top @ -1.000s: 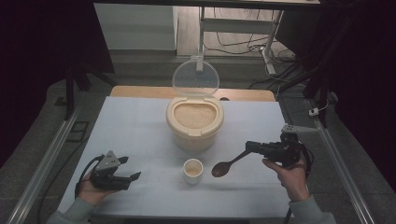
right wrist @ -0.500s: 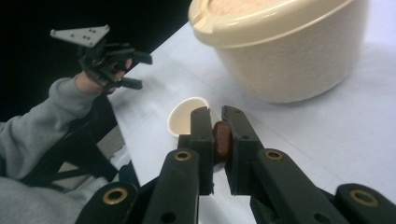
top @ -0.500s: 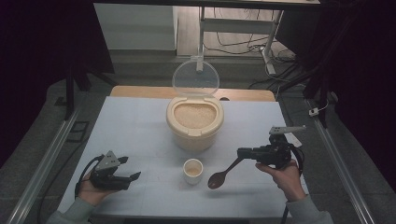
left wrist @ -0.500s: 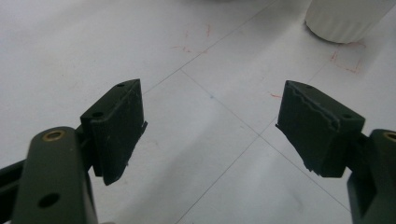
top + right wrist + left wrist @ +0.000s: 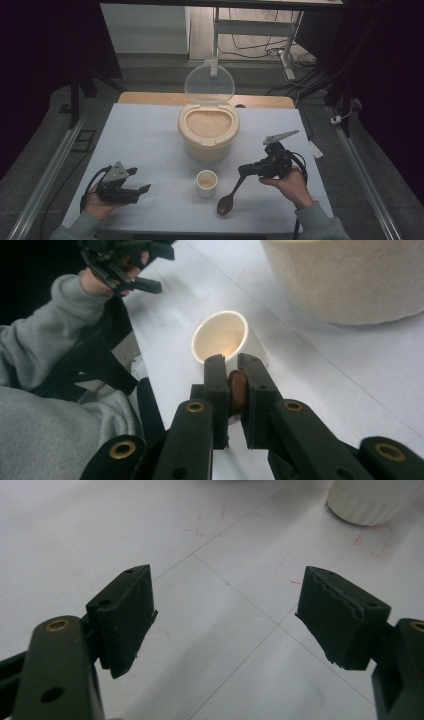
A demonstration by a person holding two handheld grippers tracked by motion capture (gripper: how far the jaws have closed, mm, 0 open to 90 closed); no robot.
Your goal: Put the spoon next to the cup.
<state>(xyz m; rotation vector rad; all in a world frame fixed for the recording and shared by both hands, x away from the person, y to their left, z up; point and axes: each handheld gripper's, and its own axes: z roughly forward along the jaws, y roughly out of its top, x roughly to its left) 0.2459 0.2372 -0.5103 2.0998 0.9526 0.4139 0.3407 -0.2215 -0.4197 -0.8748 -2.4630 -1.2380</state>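
Left gripper [image 5: 131,186] rests low on the table [image 5: 150,130] near the front-left corner, jaws spread wide with nothing between them; its pads are black, ridged and chipped, and the left gripper view has bare white tabletop with thin pencil grid lines and faint red marks under them. Plenty of open surface between that gripper and the small cup [image 5: 206,183], which stands front-centre, round, cream, smooth-walled, mouth up. Behind the cup, well apart from it, sits the rice container [image 5: 208,132]: squat, beige, plastic-looking, full of pale grains, its clear round lid [image 5: 209,84] hinged upright at the back. Right of the cup, a brown wooden spoon [image 5: 230,196] hangs slanted, rounded bowl down just beside the cup and close over the table near the front edge. Right gripper [image 5: 243,170] pinches the spoon's handle end, jaws tight on it; the right gripper view shows the brown handle squeezed between the two black pads, cup mouth just beyond. Table's right side is open.
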